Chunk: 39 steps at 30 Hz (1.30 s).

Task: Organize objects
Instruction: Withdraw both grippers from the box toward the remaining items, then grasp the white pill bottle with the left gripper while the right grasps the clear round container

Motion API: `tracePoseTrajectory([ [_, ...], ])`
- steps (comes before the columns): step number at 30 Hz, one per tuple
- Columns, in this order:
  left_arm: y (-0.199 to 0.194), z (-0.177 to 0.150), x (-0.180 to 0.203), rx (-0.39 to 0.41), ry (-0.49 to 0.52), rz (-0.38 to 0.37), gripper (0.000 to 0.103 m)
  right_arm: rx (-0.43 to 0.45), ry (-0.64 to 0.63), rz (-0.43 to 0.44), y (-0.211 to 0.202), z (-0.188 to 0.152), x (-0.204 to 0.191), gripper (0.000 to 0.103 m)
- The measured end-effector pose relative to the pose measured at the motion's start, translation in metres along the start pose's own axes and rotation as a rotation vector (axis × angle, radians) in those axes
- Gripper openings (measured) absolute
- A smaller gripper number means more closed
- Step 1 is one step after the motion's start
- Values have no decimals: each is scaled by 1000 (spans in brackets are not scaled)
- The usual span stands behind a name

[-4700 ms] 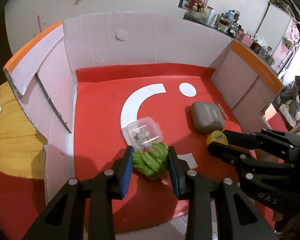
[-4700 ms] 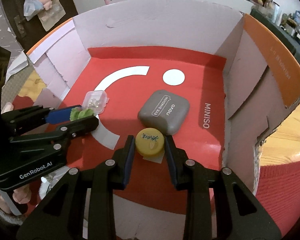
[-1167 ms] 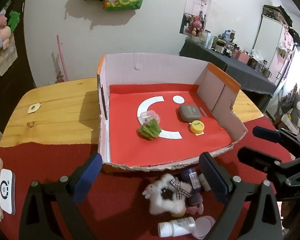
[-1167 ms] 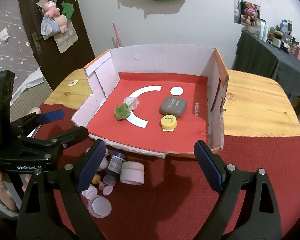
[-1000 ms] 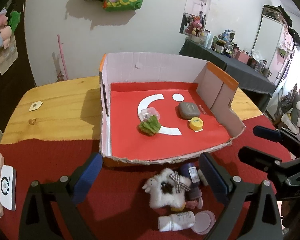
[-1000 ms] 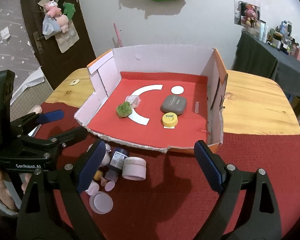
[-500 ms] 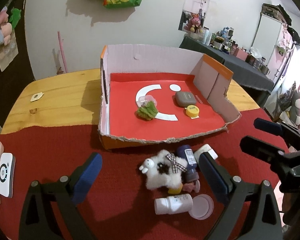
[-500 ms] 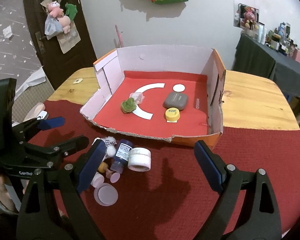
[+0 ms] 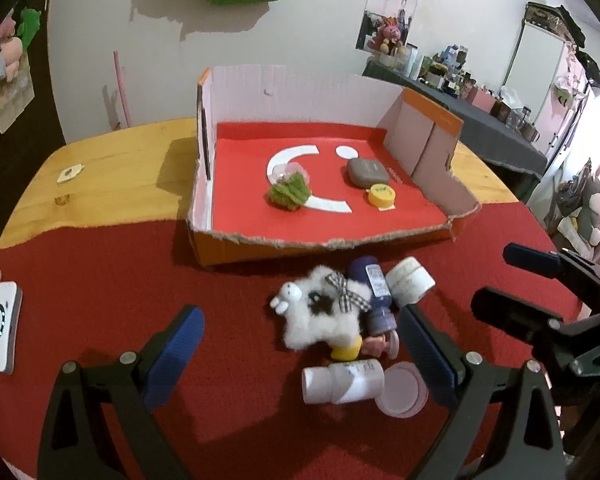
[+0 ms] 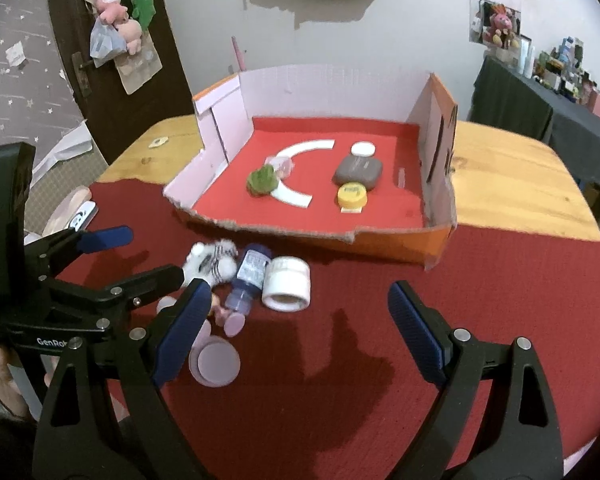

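Cardboard box point(image 9: 432, 136) with red floor, on wooden table point(image 9: 112, 176), front wall torn low, at far edge of red cloth point(image 10: 460, 320). Inside: green fuzzy ball point(image 9: 290, 194) touching small clear case point(image 9: 288, 169) at left; grey eye-shadow case point(image 9: 367, 171) with yellow lid point(image 9: 382, 194) just in front of it at right. Outside, close to torn front wall, heaped together on cloth: white plush toy point(image 9: 320, 316), dark blue bottle point(image 9: 374, 296) lying on its side, white jar point(image 9: 410, 285) tipped over, white bottle point(image 9: 340, 380) lying flat, pink round lid point(image 9: 403, 389). Left gripper point(image 9: 300, 354) spread wide, empty, low above heap, plush and bottles between its blue pads. Right gripper point(image 10: 296, 330) likewise spread wide, holding nothing, over bare cloth just right of heap.
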<state>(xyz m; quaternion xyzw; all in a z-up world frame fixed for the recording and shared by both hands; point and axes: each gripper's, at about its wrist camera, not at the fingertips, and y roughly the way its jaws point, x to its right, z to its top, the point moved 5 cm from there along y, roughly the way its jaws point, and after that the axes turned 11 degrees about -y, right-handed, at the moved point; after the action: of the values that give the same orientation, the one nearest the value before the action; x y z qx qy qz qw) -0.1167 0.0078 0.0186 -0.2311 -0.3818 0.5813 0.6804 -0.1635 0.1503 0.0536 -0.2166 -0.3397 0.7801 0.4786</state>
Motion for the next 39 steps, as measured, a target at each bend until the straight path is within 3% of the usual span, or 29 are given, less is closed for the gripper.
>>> tracePoseTrajectory([
  [24,8,-40,-1,-62,-23,-2,99,-65,-14,28,6,-46,-24,91],
  [39,13,-45,-26,-70,-70,35,99,-103,-77,79,27,-55,-57,90],
])
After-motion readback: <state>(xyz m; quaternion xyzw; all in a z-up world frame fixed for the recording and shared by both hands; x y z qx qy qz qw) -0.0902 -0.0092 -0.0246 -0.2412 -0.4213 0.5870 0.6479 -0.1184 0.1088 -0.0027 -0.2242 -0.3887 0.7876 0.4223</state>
